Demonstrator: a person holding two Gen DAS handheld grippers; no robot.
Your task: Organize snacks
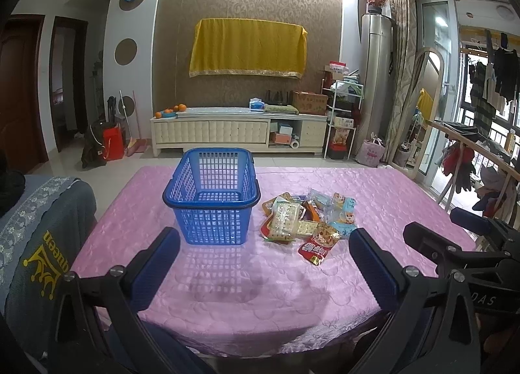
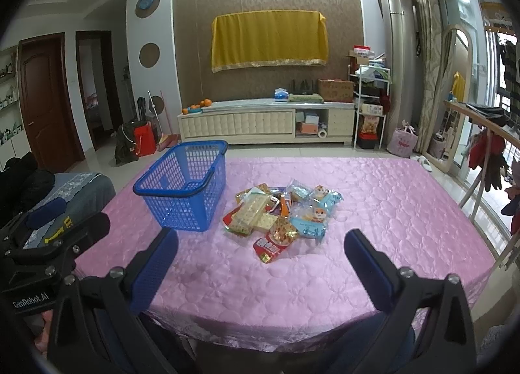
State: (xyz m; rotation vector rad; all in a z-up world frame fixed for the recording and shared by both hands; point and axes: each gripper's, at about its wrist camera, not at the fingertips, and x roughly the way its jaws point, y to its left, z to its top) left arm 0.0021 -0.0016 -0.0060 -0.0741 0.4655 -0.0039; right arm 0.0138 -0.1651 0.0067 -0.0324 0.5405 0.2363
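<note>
An empty blue plastic basket (image 1: pixel 211 198) stands on the pink tablecloth (image 1: pixel 260 292); it also shows in the right wrist view (image 2: pixel 183 188). A pile of snack packets (image 1: pixel 305 218) lies to its right, with a red packet (image 1: pixel 317 247) nearest me; the pile also shows in the right wrist view (image 2: pixel 279 214). My left gripper (image 1: pixel 265 244) is open and empty, held near the table's front edge before the basket. My right gripper (image 2: pixel 261 247) is open and empty, in front of the pile. The right gripper's body shows in the left wrist view (image 1: pixel 471 244).
A grey cushion with a crown print (image 1: pixel 39 244) sits at the table's left. A TV cabinet (image 1: pixel 237 130) stands across the floor behind the table. A wooden rack with clothes (image 1: pixel 471 159) is on the right.
</note>
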